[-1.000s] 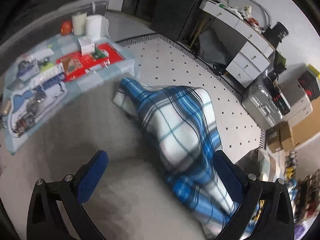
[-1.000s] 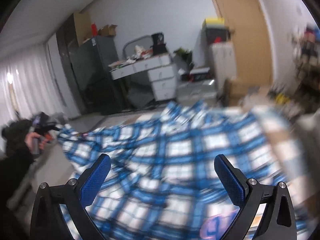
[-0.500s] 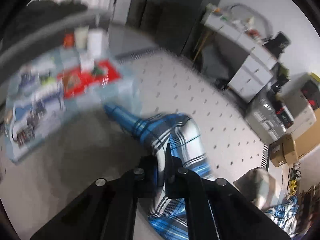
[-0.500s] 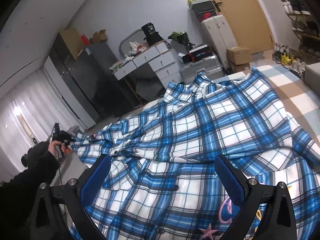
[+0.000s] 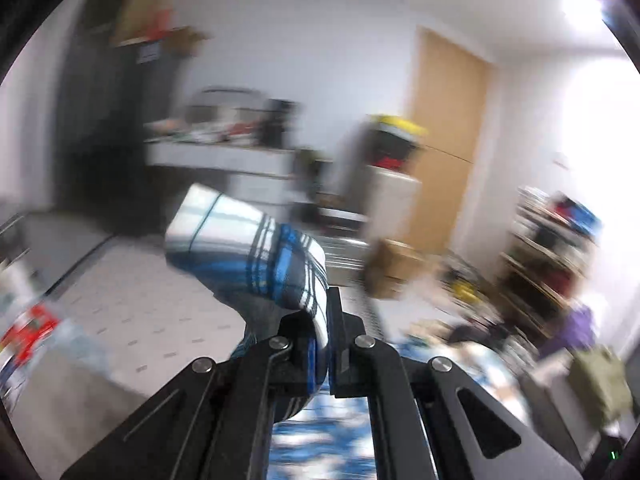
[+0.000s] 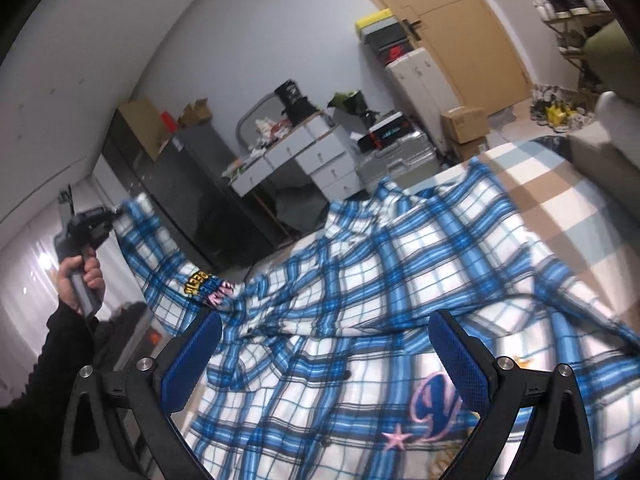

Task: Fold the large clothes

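A large blue and white plaid shirt (image 6: 400, 280) lies spread over the bed, front side up with embroidered patches. My left gripper (image 5: 326, 344) is shut on the shirt's sleeve cuff (image 5: 256, 256) and holds it raised in the air. In the right wrist view the left gripper (image 6: 86, 224) shows at the far left, held by a hand, with the sleeve (image 6: 160, 264) stretched up from the shirt. My right gripper (image 6: 326, 356) is open and empty, hovering just above the shirt's front.
A checked bedcover (image 6: 552, 184) lies under the shirt. A white drawer desk (image 6: 304, 160), a silver suitcase (image 6: 396, 164), cardboard boxes (image 6: 464, 124) and a wooden door (image 6: 452, 28) stand beyond the bed. A dotted rug (image 5: 132, 312) lies on the floor at left.
My left gripper closed on the sleeve cuff and lifted it up off the bed, swinging the view upward. My right gripper stayed open above the shirt.
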A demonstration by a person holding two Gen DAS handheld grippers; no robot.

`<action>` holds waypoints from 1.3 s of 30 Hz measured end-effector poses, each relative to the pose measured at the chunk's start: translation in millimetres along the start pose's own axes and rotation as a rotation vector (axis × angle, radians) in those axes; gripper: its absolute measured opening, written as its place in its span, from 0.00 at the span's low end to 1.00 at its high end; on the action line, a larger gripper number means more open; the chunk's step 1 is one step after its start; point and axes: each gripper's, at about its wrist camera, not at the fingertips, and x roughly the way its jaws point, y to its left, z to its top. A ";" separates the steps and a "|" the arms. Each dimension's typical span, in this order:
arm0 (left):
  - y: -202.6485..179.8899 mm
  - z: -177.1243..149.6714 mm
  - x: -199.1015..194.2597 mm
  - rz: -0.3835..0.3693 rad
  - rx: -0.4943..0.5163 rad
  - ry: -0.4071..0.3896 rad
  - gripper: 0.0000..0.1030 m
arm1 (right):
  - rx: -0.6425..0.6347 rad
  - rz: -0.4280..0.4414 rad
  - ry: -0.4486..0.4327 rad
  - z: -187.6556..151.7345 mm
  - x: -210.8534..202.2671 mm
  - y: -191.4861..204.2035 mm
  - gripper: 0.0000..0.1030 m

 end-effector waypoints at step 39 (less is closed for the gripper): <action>-31.5 -213.4 130.3 -0.162 -0.128 0.604 0.81 | -0.150 -0.299 0.457 83.7 222.5 -48.6 0.04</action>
